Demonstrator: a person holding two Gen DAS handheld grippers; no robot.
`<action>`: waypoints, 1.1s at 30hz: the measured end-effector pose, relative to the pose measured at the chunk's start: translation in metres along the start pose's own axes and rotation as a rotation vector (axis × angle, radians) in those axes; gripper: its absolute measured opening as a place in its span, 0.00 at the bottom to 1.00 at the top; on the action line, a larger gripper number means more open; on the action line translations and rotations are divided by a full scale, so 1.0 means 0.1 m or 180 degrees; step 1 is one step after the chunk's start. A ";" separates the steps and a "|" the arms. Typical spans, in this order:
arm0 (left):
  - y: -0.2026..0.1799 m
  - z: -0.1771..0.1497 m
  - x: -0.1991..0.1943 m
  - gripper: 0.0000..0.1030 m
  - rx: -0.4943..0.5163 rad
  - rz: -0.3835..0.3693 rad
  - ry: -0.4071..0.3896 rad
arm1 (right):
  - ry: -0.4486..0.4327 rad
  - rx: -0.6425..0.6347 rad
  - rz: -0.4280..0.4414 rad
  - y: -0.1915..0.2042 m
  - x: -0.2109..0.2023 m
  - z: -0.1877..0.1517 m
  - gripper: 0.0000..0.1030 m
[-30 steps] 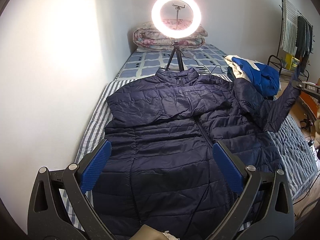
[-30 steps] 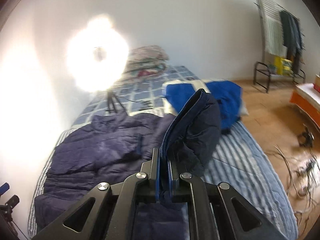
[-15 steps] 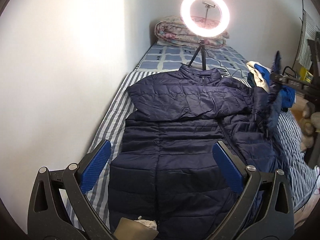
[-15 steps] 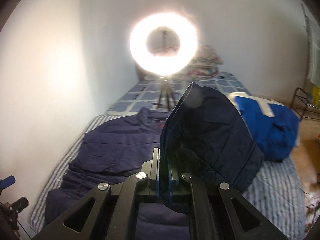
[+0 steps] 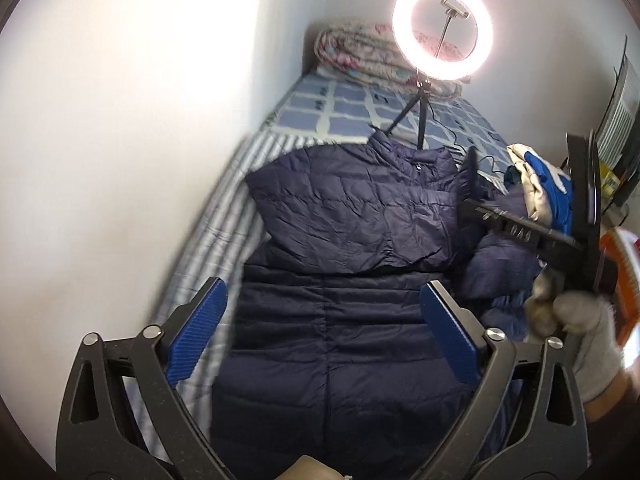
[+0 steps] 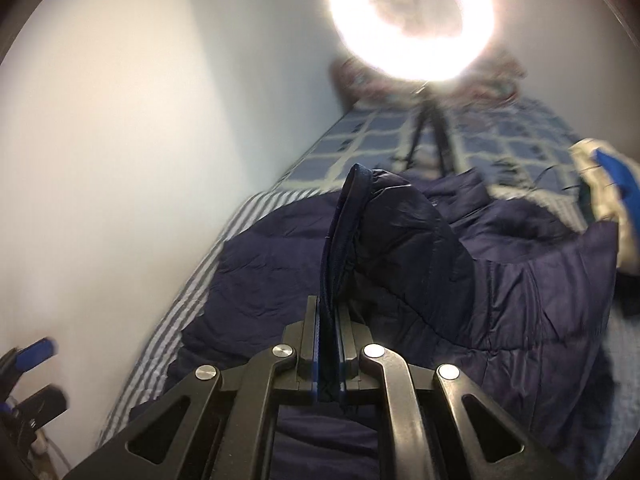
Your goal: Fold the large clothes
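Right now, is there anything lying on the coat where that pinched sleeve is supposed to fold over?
Nothing visible. The right gripper is shut on the sleeve, and the navy jacket chest below is bare. The ring light tripod and blue garment sit beyond it.

A lit ring light (image 5: 442, 27) is the light source, blown out to a white glare (image 6: 412, 20) in the right wrist view; the wall (image 5: 120, 120) beside it washes pale. Both fisheye frames curve, darken at corners and smear with motion blur
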State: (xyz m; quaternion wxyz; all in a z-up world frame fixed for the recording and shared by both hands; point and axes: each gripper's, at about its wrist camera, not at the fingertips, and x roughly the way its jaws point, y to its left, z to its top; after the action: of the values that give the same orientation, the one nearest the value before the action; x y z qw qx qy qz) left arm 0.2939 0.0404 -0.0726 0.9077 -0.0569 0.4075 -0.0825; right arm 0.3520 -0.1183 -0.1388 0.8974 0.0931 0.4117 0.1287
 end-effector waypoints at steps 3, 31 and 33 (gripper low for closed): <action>0.02 0.05 0.28 0.91 -0.0075 -0.0130 0.0160 | 0.0066 0.0015 0.0096 -0.04 0.08 -0.03 0.16; -0.42 0.28 2.34 0.33 -0.0298 -0.0034 0.1047 | 0.0367 0.0827 -0.1162 -2.62 -1.07 -0.97 0.52; -0.48 0.31 2.34 0.09 -0.0180 0.0037 0.1037 | 0.0415 0.0752 -0.1142 -2.60 -1.00 -0.97 0.52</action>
State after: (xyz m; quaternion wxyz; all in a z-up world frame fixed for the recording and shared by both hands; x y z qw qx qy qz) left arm 0.4655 -0.0520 -0.2151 0.8281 -0.0659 0.5518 -0.0739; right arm 0.2559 -0.3903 -0.2007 0.8602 0.1142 0.4910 -0.0764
